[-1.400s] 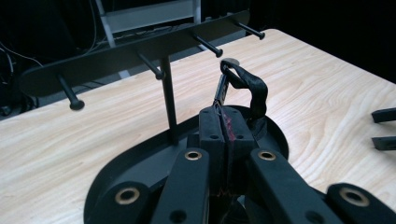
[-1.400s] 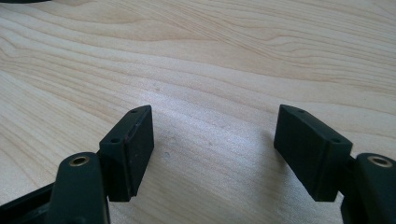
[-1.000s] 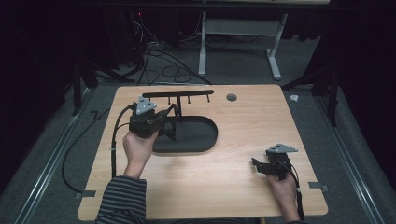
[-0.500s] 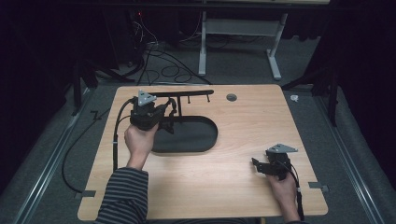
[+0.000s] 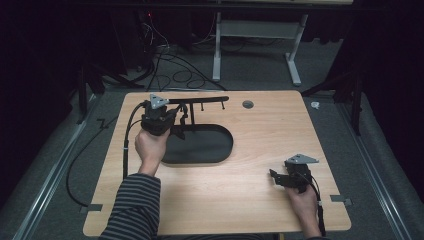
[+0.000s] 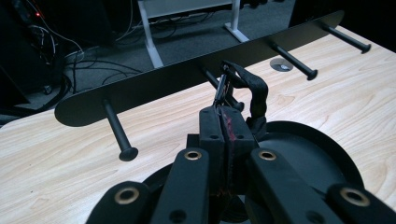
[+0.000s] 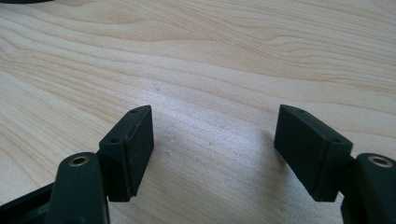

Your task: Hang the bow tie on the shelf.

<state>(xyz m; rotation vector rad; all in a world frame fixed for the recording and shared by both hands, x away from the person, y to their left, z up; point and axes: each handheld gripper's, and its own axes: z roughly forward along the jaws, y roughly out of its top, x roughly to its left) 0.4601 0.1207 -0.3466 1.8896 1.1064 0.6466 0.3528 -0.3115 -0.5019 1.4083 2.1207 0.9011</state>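
Left gripper [image 5: 172, 122] now further toward 12 o'clock, up at the peg rack [image 5: 200, 101]; right gripper [image 5: 276, 176] unmoved.

Since a second ago the left hand [image 5: 150, 145] has carried its gripper from over the dark oval base [image 5: 210, 147] up beside the rack's bar, forearm reaching in from 6 o'clock. Its jaws are pressed together on a black strap loop [image 6: 250, 91], possibly with a small clip, held just before a peg [image 6: 116, 135]. The right gripper rests on the desk [image 5: 260, 125] near 4 o'clock, jaws spread wide over bare wood.
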